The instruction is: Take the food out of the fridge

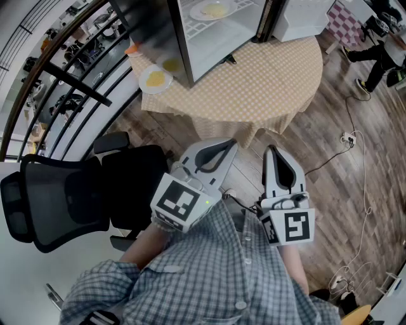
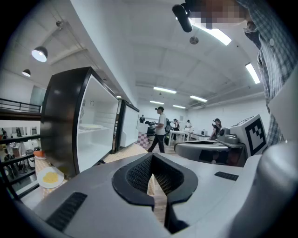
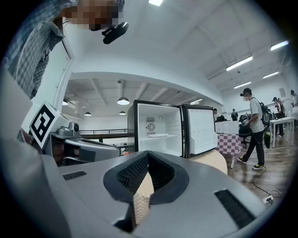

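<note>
Frame is cutting off the fridge top; its plate is bearing yellow food. I am holding left gripper and right gripper clenched, empty.

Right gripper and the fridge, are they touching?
Apart. The head view shows the right gripper over the floor, short of the table, with the fridge far beyond it.

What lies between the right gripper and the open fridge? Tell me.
Head view: wooden floor, then the checked tablecloth, lies between the right gripper and the fridge.
</note>
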The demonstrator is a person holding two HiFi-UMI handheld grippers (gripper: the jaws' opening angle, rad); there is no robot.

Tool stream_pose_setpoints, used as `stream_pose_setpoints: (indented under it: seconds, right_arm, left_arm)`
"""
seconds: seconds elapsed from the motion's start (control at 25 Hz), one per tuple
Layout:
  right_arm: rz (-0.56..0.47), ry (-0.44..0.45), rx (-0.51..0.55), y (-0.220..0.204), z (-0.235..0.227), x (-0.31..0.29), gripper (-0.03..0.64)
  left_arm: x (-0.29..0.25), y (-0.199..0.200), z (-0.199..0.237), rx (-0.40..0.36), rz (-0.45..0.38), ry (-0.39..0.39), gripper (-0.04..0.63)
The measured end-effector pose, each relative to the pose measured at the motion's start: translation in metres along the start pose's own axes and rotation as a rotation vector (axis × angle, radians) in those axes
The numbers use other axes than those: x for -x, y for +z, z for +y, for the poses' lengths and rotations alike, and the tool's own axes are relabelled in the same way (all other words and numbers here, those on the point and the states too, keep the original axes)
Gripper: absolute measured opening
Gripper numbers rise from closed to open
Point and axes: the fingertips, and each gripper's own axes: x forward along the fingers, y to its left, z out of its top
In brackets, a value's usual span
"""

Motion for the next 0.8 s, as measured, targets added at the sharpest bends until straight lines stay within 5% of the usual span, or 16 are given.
stream_pose_setpoints:
  seconds: [0.8]
  right_arm:
    - [-0.002,-0.041,-0.03,-0.005,-0.041,0.026,0.009]
  left_arm:
    - [-0.016,0.0,-0.023,-0.008,0.013,0.038,0.006]
